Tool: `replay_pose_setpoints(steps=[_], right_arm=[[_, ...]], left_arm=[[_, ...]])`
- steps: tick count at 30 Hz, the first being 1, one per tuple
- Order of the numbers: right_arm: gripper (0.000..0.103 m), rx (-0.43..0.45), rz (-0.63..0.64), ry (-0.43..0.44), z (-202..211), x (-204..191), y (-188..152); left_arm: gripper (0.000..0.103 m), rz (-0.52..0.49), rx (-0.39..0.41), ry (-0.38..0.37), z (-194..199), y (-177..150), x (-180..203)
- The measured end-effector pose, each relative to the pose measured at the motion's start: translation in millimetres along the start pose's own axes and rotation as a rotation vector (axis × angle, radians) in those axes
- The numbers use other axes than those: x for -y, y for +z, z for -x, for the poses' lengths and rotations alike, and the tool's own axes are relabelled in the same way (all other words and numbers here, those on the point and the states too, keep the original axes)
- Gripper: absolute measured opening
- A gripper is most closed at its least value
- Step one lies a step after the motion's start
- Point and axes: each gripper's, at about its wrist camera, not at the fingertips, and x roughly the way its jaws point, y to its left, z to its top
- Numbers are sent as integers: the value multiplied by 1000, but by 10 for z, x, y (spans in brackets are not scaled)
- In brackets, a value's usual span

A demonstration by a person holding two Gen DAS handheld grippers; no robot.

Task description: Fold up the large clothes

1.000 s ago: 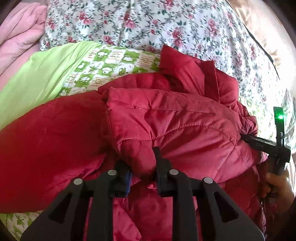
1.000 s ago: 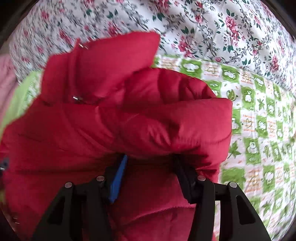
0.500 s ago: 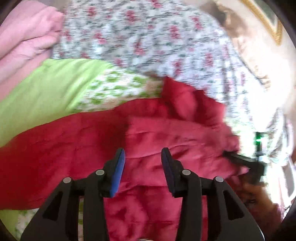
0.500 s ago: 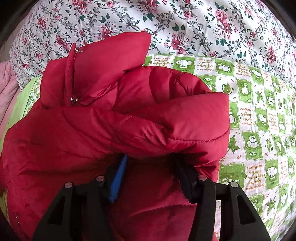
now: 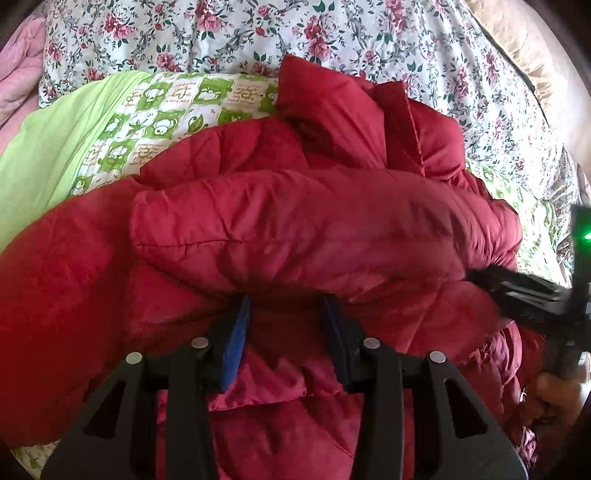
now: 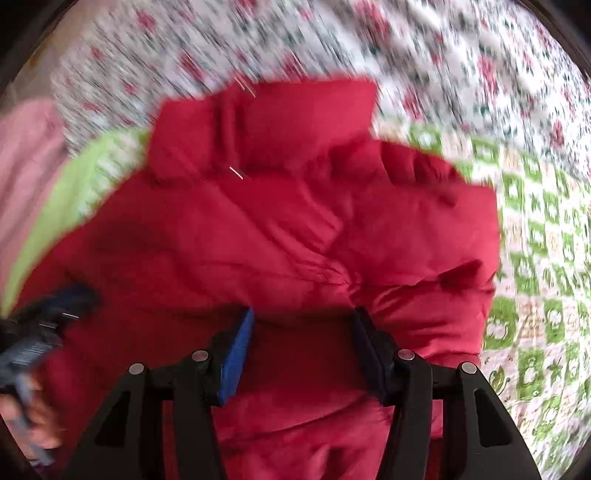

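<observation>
Both tongs' tips hidden under the red jacket — right view motion-blurred.

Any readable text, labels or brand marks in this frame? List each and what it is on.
No text here can be read with confidence.
Green checked quilt: tan lettering in the pale squares, too small and distorted to read.
Red puffer jacket: no label or logo visible.
Floral sheet: pattern only.
Right wrist view: motion-blurred, nothing legible.
Left gripper, right gripper: no visible markings.

Left gripper: jaws parted (previously pinching a fold), tips now under the red jacket's roll.
Right gripper: shifted.
</observation>
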Motion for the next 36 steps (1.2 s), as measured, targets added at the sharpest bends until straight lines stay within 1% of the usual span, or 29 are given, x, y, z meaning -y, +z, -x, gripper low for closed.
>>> replay_pose_setpoints(steps=[1, 2, 4, 7, 12, 14, 17, 18, 21, 24, 27, 32, 34, 36], right_arm=[[57, -12, -18, -3, -109, 77, -29], [57, -13, -44, 18, -169, 146, -46], [57, -8, -66, 28, -203, 206, -59], [58, -9, -33, -6, -206, 156, -84], [58, -11, -36, -1, -185, 175, -132], [58, -18, -35, -2, -194, 159, -89], [59, -24, -49, 7, -134, 168, -109], [59, -31, -54, 6, -135, 127, -58], [59, -28, -81, 20, 10, 137, -42], [59, 1, -91, 42, 219, 107, -73], [60, 24, -78, 63, 420, 23, -106], [60, 62, -47, 112, 772, -159, -163], [60, 68, -42, 127, 830, -171, -173], [63, 68, -41, 144, 896, -225, -220]], left_arm=[[37, 3, -2, 0, -28, -20, -14], [37, 5, -5, -1, -51, -24, 0], [37, 6, -3, 3, -91, -44, 8], [37, 13, 7, 4, -92, -64, 10], [35, 32, 4, -13, -82, -84, -34], [35, 26, 3, -5, -71, -77, -11], [35, 22, 5, 6, 21, -80, 6], [35, 33, 8, 2, 81, -94, -8], [35, 73, 17, -16, 270, -129, -67], [35, 117, 31, -30, 491, -193, -160], [35, 168, 44, -44, 672, -282, -290], [35, 239, 52, -47, 882, -468, -515], [35, 264, 55, -46, 951, -553, -604], [36, 300, 65, -42, 1022, -654, -715]])
